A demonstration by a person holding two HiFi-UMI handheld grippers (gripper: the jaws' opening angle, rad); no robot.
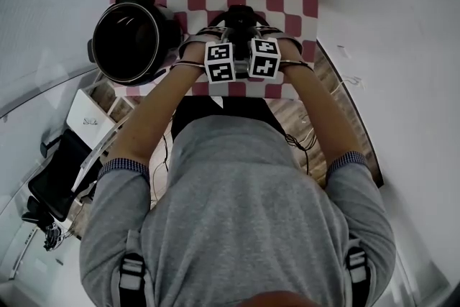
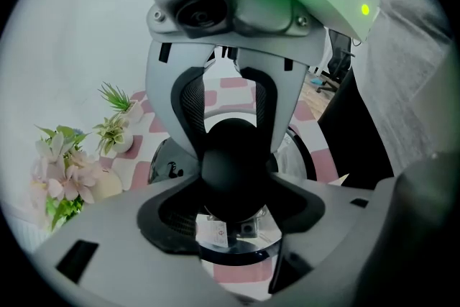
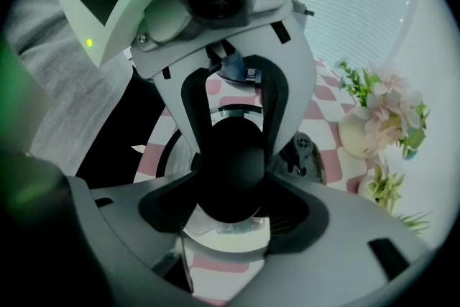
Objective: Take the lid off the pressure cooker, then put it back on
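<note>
left tongs and right tongs meet nose to nose, pointing steeply down, both on the lid's black round knob. each pair's jaws are set wide w/ pads against the knob's sides, so both are gripping it from opposite sides. right below the tips is the lid: shiny face w/ a small sticker, dark rim round it, over the red & white check cloth. can't tell if the lid rests on the cloth or hangs just above it.

the pressure cooker stands uncovered on the outer side of the left tongs, near but apart from the lid. its mouth faces up, the inside reads dark, contents can't be made out.

beyond the tips, on the side away from the person: a cream vase holding pink-white flowers. just beside it are small white pots w/ green plants in them. all stand on the cloth, clear of both tongs.
</note>
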